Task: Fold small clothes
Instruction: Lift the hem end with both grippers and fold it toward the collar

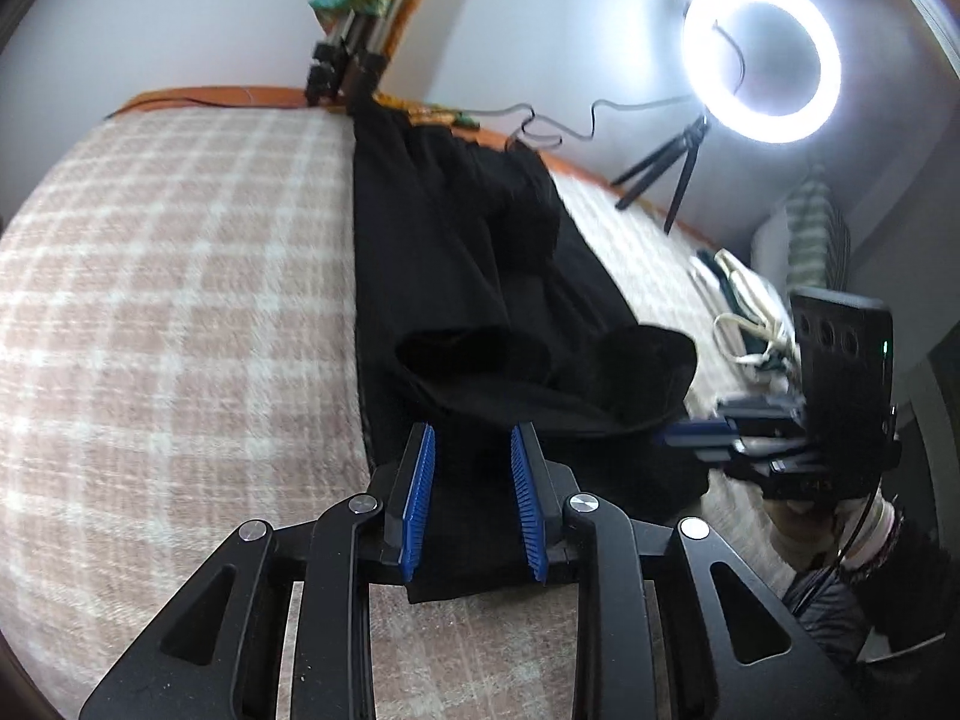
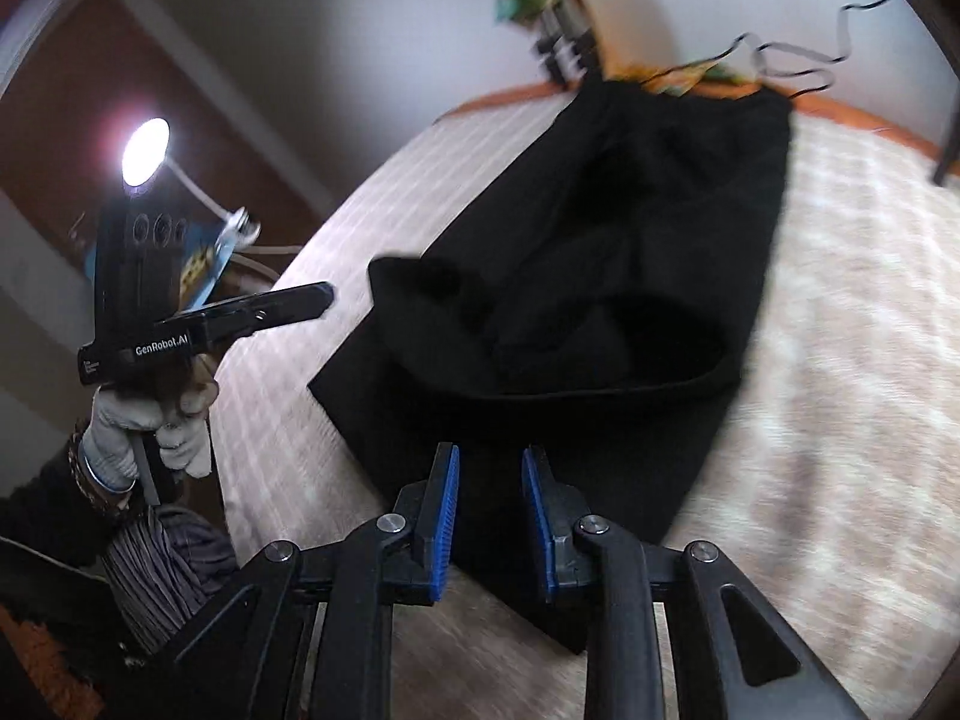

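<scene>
A black garment lies lengthwise on the checked blanket, its near part folded back into a rumpled flap. It also shows in the right wrist view. My left gripper is open, its blue pads hovering over the garment's near end with nothing between them. My right gripper is open and empty above the garment's near edge. The right gripper shows blurred at the garment's right side in the left wrist view. The left gripper shows at the left in the right wrist view.
A pink and white checked blanket covers the bed. A lit ring light on a small tripod stands at the far right edge, its cable trailing along the bed. Loose white and green items lie at the right. A lamp glows at the left.
</scene>
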Tool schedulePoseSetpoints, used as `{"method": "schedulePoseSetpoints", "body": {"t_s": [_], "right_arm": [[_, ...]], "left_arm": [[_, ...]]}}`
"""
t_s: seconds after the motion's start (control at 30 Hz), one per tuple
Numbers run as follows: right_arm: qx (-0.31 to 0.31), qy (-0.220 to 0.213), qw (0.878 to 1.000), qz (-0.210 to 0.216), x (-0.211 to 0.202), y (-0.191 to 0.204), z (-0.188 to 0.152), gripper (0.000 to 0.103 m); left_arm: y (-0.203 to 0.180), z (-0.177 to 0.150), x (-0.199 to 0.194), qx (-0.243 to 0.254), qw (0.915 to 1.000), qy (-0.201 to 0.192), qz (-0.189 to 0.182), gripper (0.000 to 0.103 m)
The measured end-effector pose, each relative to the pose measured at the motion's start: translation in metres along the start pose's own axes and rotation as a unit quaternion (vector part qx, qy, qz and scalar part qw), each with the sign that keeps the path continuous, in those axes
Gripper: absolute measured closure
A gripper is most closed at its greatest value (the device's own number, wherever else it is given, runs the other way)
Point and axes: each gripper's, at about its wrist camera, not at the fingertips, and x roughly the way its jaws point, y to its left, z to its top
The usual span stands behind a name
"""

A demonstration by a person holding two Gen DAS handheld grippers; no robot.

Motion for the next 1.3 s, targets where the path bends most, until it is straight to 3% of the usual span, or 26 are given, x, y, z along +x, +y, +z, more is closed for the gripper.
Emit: {"method": "schedulePoseSetpoints", "body": {"t_s": [0.17, 0.27, 0.37, 0.43, 0.5, 0.63, 0.83, 0.97, 1.1, 1.2, 1.3], "right_arm": [[0.059, -0.061, 0.993, -0.083, -0.005, -0.026, 0.025, 0.079], [0.081, -0.096, 0.988, -0.089, -0.024, -0.04, 0.033, 0.079], [0.073, -0.107, 0.986, -0.103, -0.033, -0.038, 0.036, 0.076], [0.048, -0.108, 0.987, -0.107, -0.036, -0.034, 0.035, 0.063], [0.02, -0.109, 0.988, -0.109, -0.037, -0.027, 0.036, 0.061], [-0.043, -0.088, 0.991, -0.089, -0.029, -0.005, 0.037, 0.066], [-0.11, -0.003, 0.994, 0.004, 0.003, 0.025, 0.022, 0.08], [-0.12, 0.023, 0.992, 0.009, 0.024, 0.033, 0.021, 0.081], [-0.062, -0.023, 0.997, -0.042, 0.022, 0.011, 0.04, 0.08], [-0.004, -0.073, 0.996, -0.055, 0.004, -0.012, 0.054, 0.072], [0.019, -0.108, 0.99, -0.09, -0.014, -0.024, 0.061, 0.07]], "left_arm": [[0.0, 0.008, 0.009, -0.006, 0.9999, -0.01, 0.01, 0.079], [-0.003, 0.012, 0.013, 0.007, 0.9996, -0.015, 0.021, 0.079], [0.002, 0.016, 0.012, 0.012, 0.9992, -0.02, 0.033, 0.079], [0.01, 0.019, 0.003, -0.003, 0.9992, -0.031, 0.027, 0.078], [0.022, 0.022, -0.008, -0.019, 0.9985, -0.041, 0.032, 0.067], [0.034, 0.02, -0.018, -0.043, 0.9986, -0.029, 0.01, 0.067], [0.019, 0.004, -0.006, -0.001, 0.9996, 0.022, -0.016, 0.071], [0.002, 0.001, 0.007, 0.036, 0.998, 0.047, -0.024, 0.074], [-0.005, 0.011, 0.023, 0.041, 0.9981, 0.043, -0.017, 0.074], [-0.006, 0.025, 0.032, 0.046, 0.9984, 0.015, 0.03, 0.071], [0.002, 0.037, 0.033, 0.028, 0.9969, -0.007, 0.073, 0.071]]}}
